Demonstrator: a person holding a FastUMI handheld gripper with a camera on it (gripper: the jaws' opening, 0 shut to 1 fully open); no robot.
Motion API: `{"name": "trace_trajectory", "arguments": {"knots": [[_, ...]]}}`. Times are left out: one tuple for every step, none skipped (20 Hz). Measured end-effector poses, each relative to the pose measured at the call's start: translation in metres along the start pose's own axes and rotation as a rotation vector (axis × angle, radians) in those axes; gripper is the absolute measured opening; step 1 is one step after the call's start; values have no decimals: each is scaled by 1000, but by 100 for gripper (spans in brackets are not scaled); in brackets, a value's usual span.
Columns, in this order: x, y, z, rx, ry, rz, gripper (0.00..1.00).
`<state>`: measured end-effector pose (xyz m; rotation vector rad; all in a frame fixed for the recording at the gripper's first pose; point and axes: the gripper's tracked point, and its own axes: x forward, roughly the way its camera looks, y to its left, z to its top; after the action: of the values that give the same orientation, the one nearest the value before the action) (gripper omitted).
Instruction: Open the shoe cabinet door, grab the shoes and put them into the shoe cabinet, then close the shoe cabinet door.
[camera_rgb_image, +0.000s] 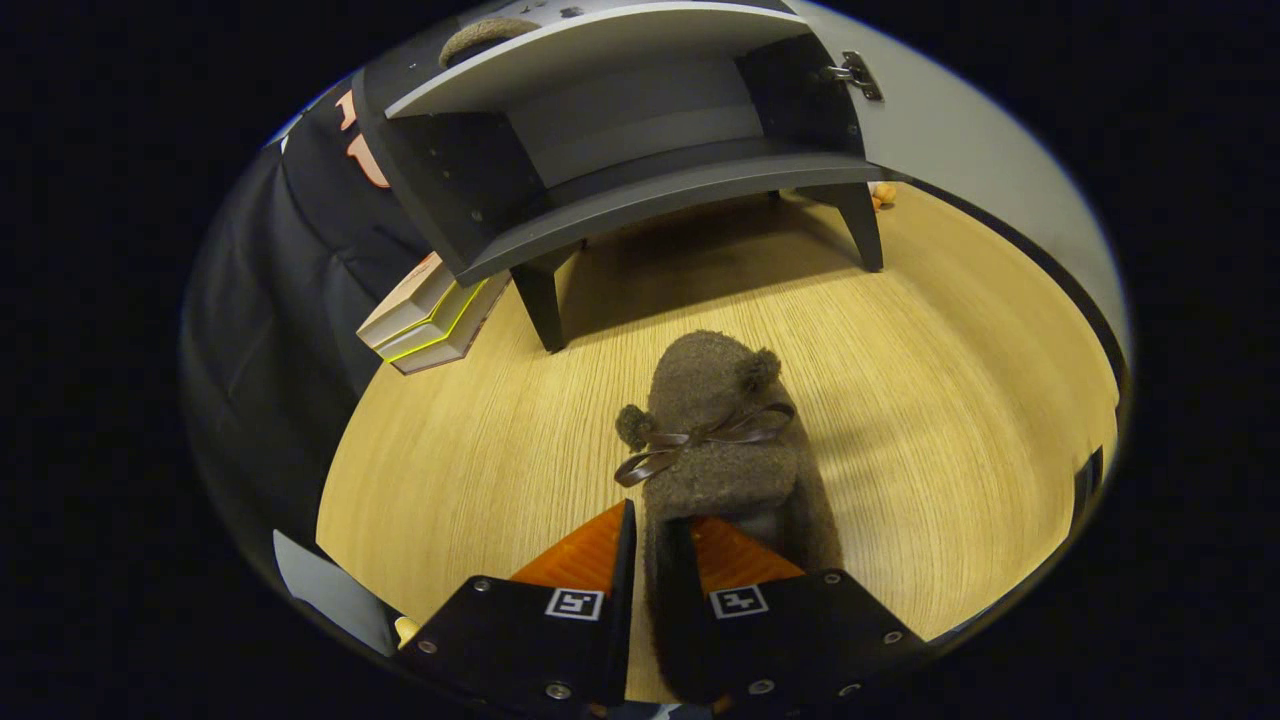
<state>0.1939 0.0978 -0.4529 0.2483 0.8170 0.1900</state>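
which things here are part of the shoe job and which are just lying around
Part of the job:
brown fuzzy slipper, its heel wall pinched between the gripper fingers
shoe cabinet, door open
second slipper on the cabinet top

Lying about:
stacked boxes beside the cabinet
small orange object behind the cabinet leg

Wooden floor (480, 440) under cabinet (640, 150), boxes (430, 320)

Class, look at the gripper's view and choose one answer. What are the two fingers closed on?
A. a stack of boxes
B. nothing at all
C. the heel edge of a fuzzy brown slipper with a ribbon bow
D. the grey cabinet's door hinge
C: the gripper has one finger on each side of the side wall at the heel of the fuzzy brown slipper with a ribbon bow, which rests on the wooden floor before the open grey shoe cabinet.
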Motion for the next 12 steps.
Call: {"name": "trace_trajectory", "arguments": {"knots": [[4, -1, 1, -1, -5, -7, 23], [6, -3, 3, 9, -13, -8, 17], [7, -3, 3, 20, -5, -4, 16], [9, -5, 4, 29, -9, -7, 15], [11, -5, 3, 32, -7, -4, 14], [12, -7, 4, 35, -13, -3, 13], [12, -6, 4, 46, -15, 6, 12], [11, -6, 4, 62, -18, 12, 10], [12, -7, 5, 77, -15, 13, 9], [12, -8, 5, 104, -10, 5, 9], [12, -7, 6, 110, -4, 1, 8], [11, -7, 6, 97, -16, -3, 7]]}}
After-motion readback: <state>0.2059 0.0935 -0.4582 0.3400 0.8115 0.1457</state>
